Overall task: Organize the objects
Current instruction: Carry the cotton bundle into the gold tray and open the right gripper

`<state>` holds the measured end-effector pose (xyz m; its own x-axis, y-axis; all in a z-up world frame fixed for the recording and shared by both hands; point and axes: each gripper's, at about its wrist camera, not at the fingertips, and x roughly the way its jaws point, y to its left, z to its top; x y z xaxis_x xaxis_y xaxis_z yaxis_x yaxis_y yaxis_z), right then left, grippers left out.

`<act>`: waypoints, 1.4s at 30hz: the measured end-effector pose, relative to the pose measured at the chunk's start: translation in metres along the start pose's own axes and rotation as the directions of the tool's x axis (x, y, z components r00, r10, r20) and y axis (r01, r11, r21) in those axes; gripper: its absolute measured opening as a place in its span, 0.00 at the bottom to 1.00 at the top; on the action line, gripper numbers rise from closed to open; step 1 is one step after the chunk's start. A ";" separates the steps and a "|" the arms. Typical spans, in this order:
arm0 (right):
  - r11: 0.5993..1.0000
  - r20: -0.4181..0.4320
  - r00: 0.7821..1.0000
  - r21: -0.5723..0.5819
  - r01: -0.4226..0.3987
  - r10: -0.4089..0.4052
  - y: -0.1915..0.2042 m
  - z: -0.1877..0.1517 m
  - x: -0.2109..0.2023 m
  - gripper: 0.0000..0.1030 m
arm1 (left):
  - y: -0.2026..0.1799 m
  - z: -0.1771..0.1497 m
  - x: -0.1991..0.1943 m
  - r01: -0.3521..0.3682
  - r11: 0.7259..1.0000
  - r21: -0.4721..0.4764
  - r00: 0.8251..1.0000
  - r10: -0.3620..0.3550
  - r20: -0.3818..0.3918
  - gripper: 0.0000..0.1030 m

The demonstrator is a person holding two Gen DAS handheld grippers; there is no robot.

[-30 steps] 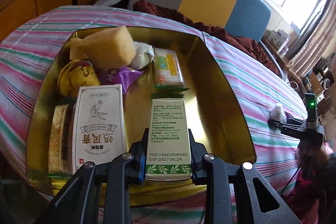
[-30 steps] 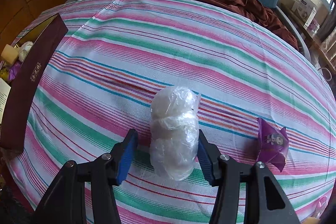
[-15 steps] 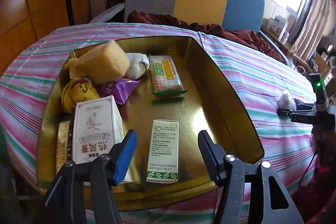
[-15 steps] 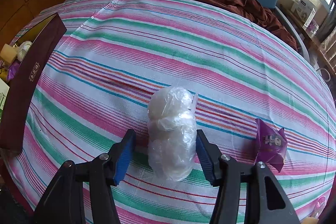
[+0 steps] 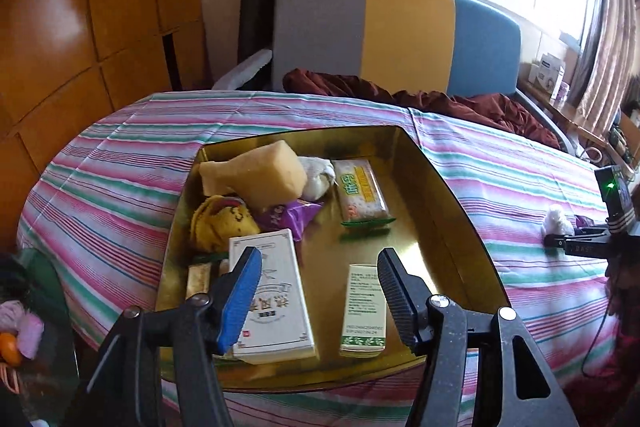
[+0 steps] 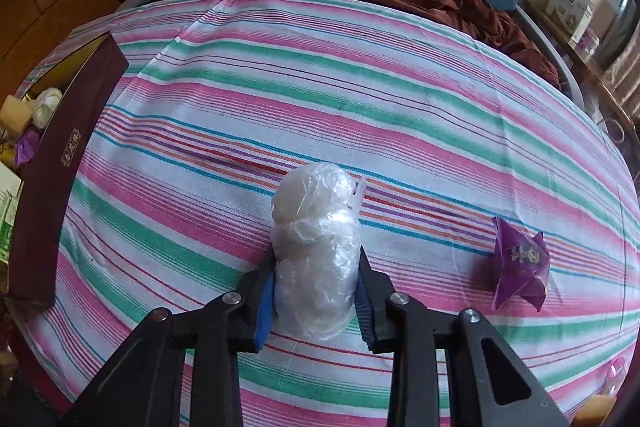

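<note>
Now your right gripper (image 6: 316,301) pinches the plastic-wrapped bundle (image 6: 316,247) on the striped cloth (image 6: 360,87); purple packet (image 6: 518,265) at three o'clock. Your left gripper (image 5: 316,287) hangs spread above the gold tray (image 5: 452,227).

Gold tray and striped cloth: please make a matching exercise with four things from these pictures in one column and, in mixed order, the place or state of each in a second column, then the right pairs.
Things:
1. small green-and-white box
2. clear plastic-wrapped bundle
3. purple packet
4. yellow sponge

Places or states:
A. lies alone on the striped cloth, right of the right gripper
B. at the far end of the gold tray, on top of other things
C. squeezed between two fingers
D. flat on the tray floor, below the open left gripper

Pairs: 1-D, 2-C, 3-A, 4-B
</note>
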<state>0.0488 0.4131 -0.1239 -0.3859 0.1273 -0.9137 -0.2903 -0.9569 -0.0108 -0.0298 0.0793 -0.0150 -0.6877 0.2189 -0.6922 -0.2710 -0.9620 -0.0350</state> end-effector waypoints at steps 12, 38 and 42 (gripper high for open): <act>0.975 0.126 0.966 -0.035 -0.222 0.224 0.093 0.027 -0.069 0.32 | 0.032 -0.008 -0.008 -0.027 0.996 -0.087 1.000 0.028 0.008 0.60; 0.872 -0.058 0.871 -0.002 -0.489 0.488 0.273 0.072 -0.018 0.46 | 0.080 -0.015 -0.001 -0.060 0.975 -0.213 0.998 0.060 -0.003 0.70; 0.886 -0.008 0.887 -0.017 -0.463 0.462 0.261 0.065 -0.037 0.47 | 0.074 -0.015 -0.003 -0.058 0.978 -0.199 0.998 0.059 -0.002 0.70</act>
<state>-0.0695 0.1761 -0.0668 -0.4694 -0.3317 -0.8183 -0.0642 -0.9115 0.4064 -0.0379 0.0052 -0.0264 -0.7010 0.1618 -0.6946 -0.0916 -0.9863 -0.1373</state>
